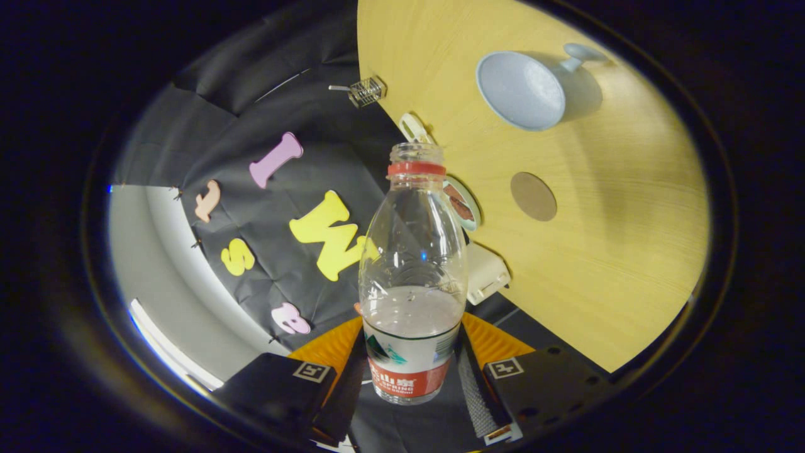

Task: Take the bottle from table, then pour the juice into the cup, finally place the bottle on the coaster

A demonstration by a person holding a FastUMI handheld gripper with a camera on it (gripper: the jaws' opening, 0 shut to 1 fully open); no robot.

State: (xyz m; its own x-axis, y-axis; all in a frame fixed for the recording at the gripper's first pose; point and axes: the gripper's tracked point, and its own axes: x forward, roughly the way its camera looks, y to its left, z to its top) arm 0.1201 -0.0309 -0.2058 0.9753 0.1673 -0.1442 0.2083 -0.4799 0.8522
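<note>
Tongs clamped on uncapped bottle, cup well beyond

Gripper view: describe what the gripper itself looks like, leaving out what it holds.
The gripper has two blocky bodies, each carrying a square white tag with a black marker pattern. Orange ribbed wedge-shaped parts sit behind the fingers. One finger's inner face has a fine, mesh-like grip texture. The right body shows several small round holes. No cables or sleeves can be made out.

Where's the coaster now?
In the gripper view, the coaster lies flat on the wooden table, beyond the held bottle, nearer than the cup.
</note>
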